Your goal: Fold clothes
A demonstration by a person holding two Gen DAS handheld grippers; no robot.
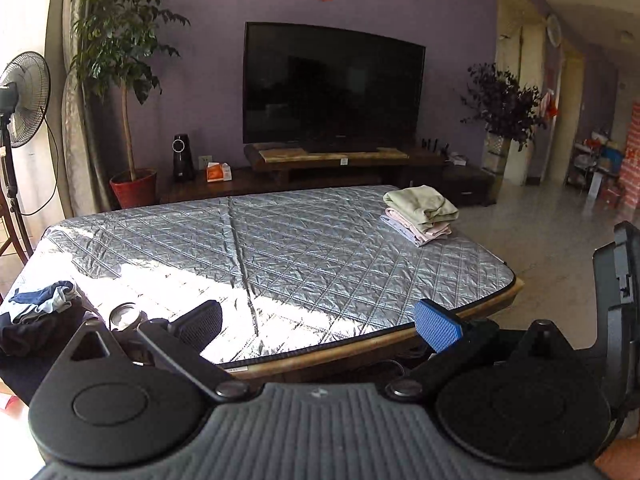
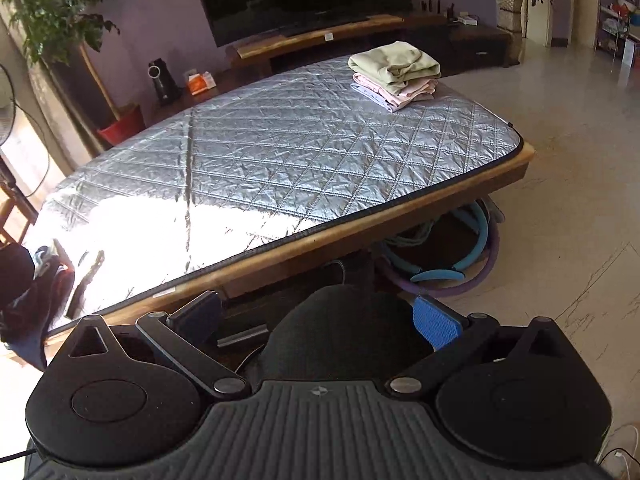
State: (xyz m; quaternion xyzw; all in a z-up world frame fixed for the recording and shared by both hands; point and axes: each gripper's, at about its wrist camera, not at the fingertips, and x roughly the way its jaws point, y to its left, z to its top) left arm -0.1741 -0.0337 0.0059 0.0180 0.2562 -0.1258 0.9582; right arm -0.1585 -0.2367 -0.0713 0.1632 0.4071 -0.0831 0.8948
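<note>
A stack of folded clothes (image 1: pixel 420 214), pale green on top of pink and lilac, lies on the far right corner of the silver quilted table cover (image 1: pixel 280 240); it shows in the right wrist view too as folded clothes (image 2: pixel 394 74). A heap of unfolded dark blue and white clothes (image 1: pixel 38 312) sits at the table's near left end, seen at the left edge as a dark heap (image 2: pixel 28 292). My left gripper (image 1: pixel 320 320) is open over the table's near edge, holding nothing. My right gripper (image 2: pixel 318 318) is open in front of the table, above a person's dark knee (image 2: pixel 340 328).
A TV (image 1: pixel 332 88) on a low wooden stand, a potted tree (image 1: pixel 128 80) and a standing fan (image 1: pixel 24 100) line the far side. Blue and purple rings (image 2: pixel 460 256) lie under the table (image 2: pixel 520 160). Pale tiled floor (image 2: pixel 560 160) opens to the right.
</note>
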